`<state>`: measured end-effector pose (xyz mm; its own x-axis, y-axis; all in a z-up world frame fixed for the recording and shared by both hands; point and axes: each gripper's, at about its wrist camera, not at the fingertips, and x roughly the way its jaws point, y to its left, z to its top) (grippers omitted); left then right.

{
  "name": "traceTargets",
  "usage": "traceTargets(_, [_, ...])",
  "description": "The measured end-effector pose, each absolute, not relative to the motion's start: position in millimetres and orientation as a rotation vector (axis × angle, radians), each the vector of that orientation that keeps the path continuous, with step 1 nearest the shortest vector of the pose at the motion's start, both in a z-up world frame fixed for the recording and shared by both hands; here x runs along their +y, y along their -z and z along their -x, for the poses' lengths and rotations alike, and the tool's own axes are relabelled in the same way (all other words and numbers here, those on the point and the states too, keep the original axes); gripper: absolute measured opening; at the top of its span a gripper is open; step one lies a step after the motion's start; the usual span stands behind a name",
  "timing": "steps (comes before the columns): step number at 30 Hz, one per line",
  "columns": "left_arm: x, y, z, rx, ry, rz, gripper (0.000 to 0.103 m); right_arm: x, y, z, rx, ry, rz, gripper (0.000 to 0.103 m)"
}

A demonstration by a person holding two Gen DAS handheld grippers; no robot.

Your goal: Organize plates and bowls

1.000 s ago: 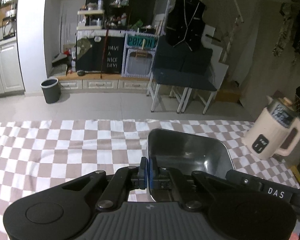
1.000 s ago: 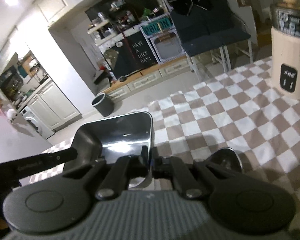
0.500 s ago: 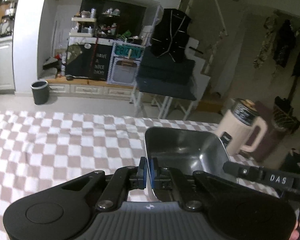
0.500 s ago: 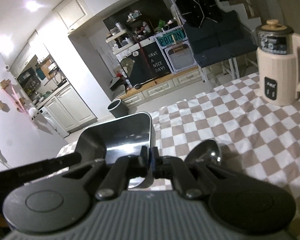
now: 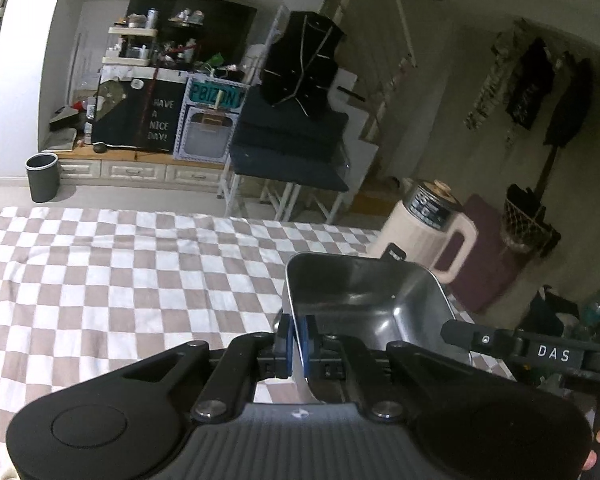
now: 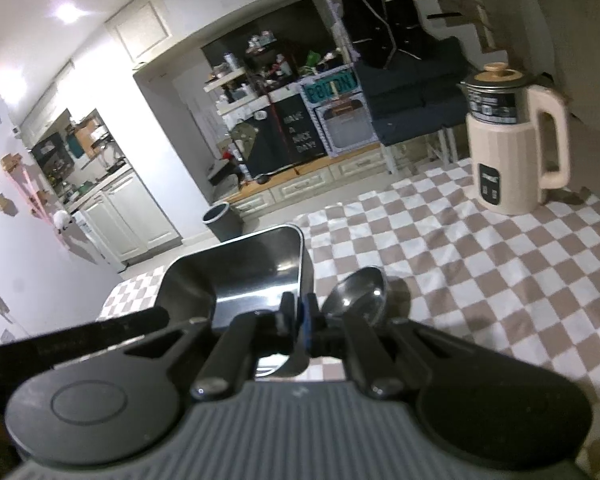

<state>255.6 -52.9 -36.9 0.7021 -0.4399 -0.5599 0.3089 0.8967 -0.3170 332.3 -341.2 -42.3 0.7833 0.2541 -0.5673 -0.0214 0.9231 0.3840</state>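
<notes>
- Table (image 5: 100, 288): brown/white checked cloth, fills the lower half of both views.
- Jug (image 6: 516, 140): beige with dark lid band, upright on the cloth at 2 o'clock in the right view; in the left view it sits just behind the tray's far rim at 2 o'clock.
- Tray (image 5: 364, 304): square steel, rounded corners, deep walls, shiny and dark inside. Held above the cloth, roughly level, between both tools.
- Left gripper (image 5: 296, 340): jaws closed on the tray's left wall, blue pads either side of the rim; tray body runs off to 1 o'clock.
- Right gripper (image 6: 299, 320): jaws closed on the tray's (image 6: 240, 280) right wall; tray body runs off to 11 o'clock.
- Bowl (image 6: 360, 292): small round steel, on the cloth just right of the right gripper tips at 1 o'clock, beside the tray. Can't tell if they touch.
</notes>
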Motion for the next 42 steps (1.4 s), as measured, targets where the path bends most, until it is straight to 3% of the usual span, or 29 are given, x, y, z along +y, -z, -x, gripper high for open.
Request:
traceTargets(11, [-68.6, 74.6, -268.0, 0.823, 0.465, 0.224, 0.005, -340.4, 48.4, -329.1, 0.765, -0.062, -0.316, 0.006])
traceTargets(42, [-145.2, 133.7, -264.0, 0.971, 0.563, -0.098, 0.01, -356.2, 99.6, -335.2, 1.052, 0.056, -0.162, 0.011])
